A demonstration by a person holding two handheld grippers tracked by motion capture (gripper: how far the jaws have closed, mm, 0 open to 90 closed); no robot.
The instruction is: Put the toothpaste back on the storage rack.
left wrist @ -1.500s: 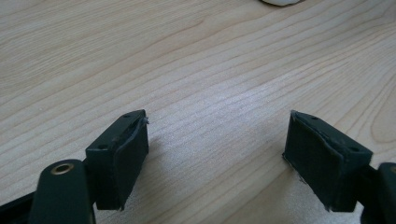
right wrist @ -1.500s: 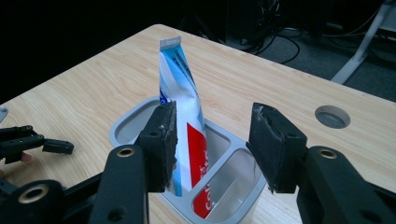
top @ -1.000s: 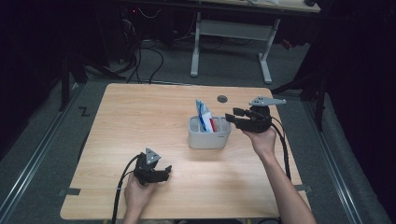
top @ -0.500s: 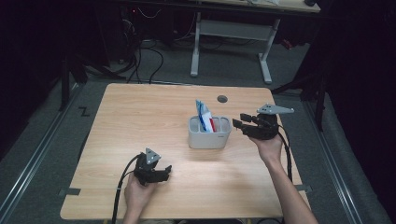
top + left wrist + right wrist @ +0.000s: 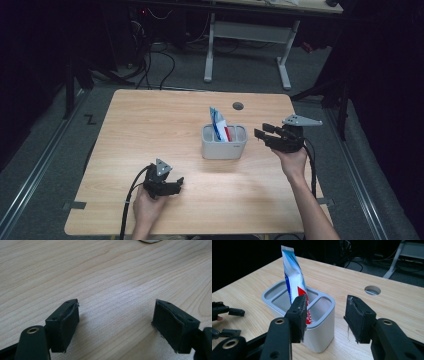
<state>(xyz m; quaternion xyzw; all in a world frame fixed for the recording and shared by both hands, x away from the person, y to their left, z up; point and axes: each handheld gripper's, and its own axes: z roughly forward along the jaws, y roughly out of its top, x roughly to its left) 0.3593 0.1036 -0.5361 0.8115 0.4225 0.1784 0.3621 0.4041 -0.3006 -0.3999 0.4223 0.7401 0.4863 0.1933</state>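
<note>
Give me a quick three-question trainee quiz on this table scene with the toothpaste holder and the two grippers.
1. True or false: the blue, white and red toothpaste tube stands inside the grey plastic compartment holder.
2. Which gripper is nearer the holder: A) left gripper B) right gripper?
3. What lies between the right gripper's jaws?

Key:
1. True.
2. B.
3. Nothing; they stand open beside the holder, above the light wooden table.

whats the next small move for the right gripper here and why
Probably ease the right gripper further away from the grey holder and set it down. Its jaws stand open with nothing between them, the toothpaste tube already stands upright in a compartment, and the left gripper rests open on the table.
</note>
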